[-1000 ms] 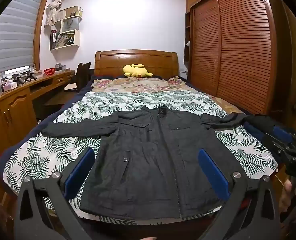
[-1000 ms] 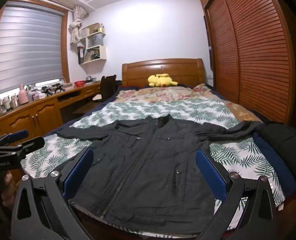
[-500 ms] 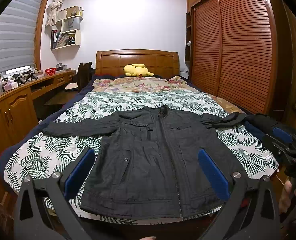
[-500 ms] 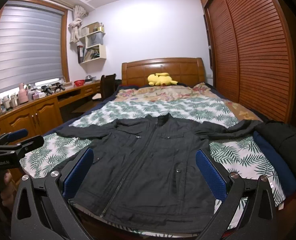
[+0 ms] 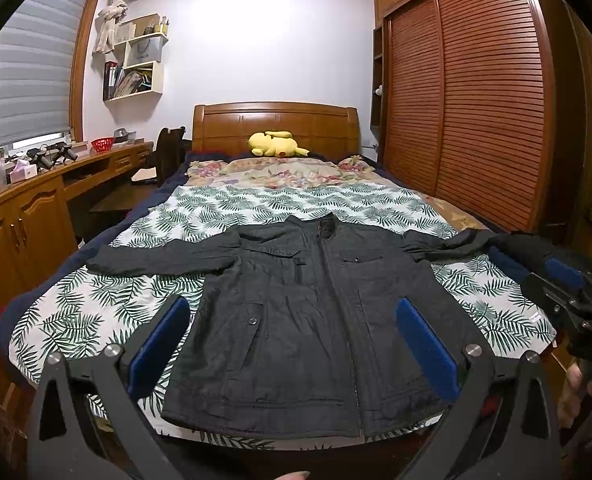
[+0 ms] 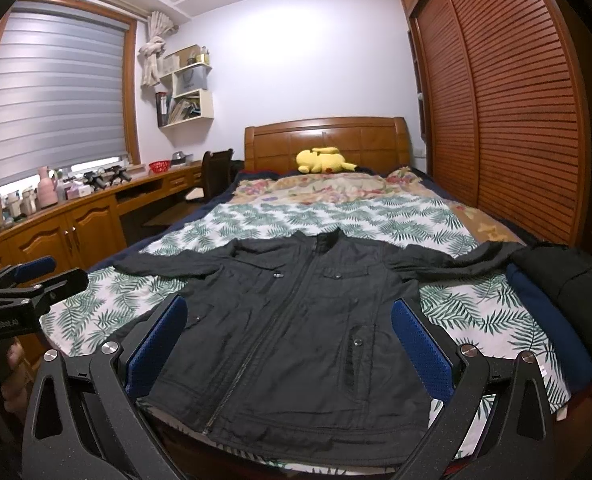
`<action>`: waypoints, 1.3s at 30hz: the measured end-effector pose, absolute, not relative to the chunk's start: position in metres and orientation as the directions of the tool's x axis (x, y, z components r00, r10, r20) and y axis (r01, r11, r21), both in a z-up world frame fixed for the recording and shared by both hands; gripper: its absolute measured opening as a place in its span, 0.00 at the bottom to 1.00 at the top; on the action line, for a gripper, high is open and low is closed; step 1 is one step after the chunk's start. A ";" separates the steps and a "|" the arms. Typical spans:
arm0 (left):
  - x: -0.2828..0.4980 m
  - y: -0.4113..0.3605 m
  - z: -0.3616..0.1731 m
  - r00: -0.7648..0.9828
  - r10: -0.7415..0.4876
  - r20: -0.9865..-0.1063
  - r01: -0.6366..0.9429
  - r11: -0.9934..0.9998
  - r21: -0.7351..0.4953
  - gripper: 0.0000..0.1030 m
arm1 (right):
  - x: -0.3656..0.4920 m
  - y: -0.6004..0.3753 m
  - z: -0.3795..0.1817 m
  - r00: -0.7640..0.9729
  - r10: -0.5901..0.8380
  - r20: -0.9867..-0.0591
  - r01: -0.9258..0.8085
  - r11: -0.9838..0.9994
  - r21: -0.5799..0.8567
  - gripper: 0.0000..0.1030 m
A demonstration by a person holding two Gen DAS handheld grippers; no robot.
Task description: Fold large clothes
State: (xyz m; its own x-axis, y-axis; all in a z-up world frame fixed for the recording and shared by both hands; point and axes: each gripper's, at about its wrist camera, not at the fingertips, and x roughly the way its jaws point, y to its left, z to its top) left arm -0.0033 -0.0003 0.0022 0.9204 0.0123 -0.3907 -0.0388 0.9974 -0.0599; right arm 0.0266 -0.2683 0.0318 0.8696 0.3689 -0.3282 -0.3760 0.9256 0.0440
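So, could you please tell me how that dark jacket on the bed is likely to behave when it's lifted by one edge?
The dark jacket lies flat and creased on the leaf-print sheet, so it will probably drape limply rather than hold shape. Its spread sleeves would likely trail and drag. The fabric looks thick and lined, so it may feel fairly heavy for one gripper.

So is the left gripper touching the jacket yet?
Apart. In the right wrist view the left gripper hangs in the air off the bed's side, well clear of the jacket, with leaf-print sheet between them; its jaws stand open.
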 end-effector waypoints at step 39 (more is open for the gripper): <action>-0.006 -0.002 0.003 0.922 0.017 -0.388 -0.044 0.997 -0.061 1.00 | 0.027 -0.270 0.035 0.869 0.371 -0.327 -0.377 0.925 0.046 1.00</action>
State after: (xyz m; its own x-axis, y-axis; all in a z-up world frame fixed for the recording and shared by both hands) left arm -0.0055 -0.0024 0.0027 0.9216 0.0169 -0.3877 -0.0438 0.9972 -0.0605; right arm 0.0267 -0.2698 0.0345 0.8690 0.3710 -0.3274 -0.3774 0.9249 0.0465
